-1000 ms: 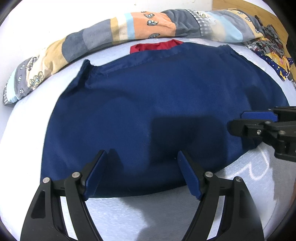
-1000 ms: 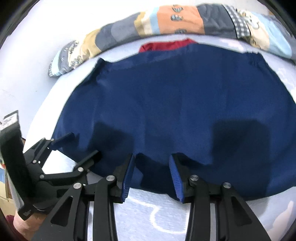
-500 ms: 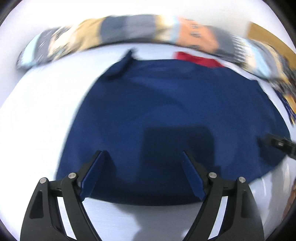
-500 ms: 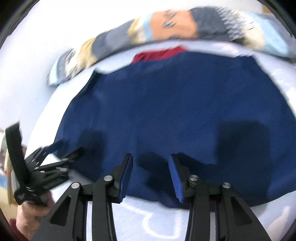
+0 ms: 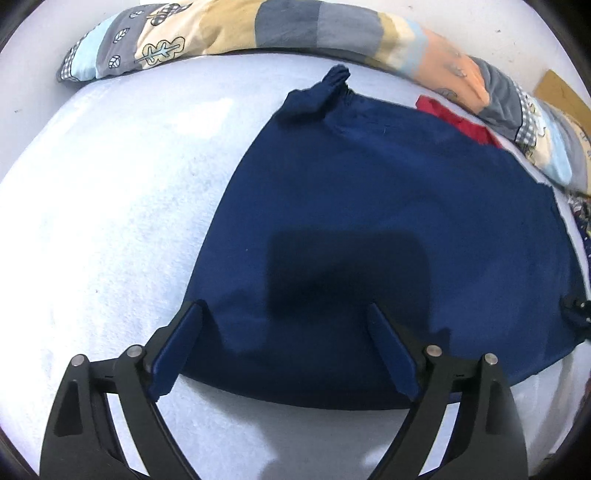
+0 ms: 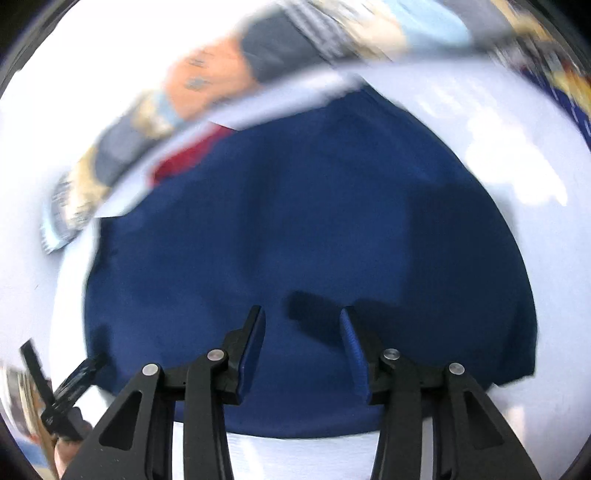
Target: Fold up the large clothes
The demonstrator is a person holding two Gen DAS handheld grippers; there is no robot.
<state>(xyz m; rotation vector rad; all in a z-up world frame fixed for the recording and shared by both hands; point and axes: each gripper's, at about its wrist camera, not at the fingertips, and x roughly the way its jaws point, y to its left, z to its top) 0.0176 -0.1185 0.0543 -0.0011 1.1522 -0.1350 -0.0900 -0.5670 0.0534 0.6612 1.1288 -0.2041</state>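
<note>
Navy garment (image 5: pixel 388 229) lies spread flat on the bed (image 5: pixel 110 221), left gripper (image 5: pixel 286 350) and right gripper (image 6: pixel 301 350) both released over its near hem, so next they'd probably pinch that edge to start folding.

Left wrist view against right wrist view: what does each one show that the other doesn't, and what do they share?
Only the left wrist view, which is sharp, shows the bunched flap at the far corner of the navy garment and a brown board at the far right. Only the right wrist view, which is motion-blurred, shows the person's hand under the left gripper. Both show the navy garment lying flat on the pale sheet, the red cloth behind it, the patchwork quilt roll, and open jaws over the near hem.
</note>
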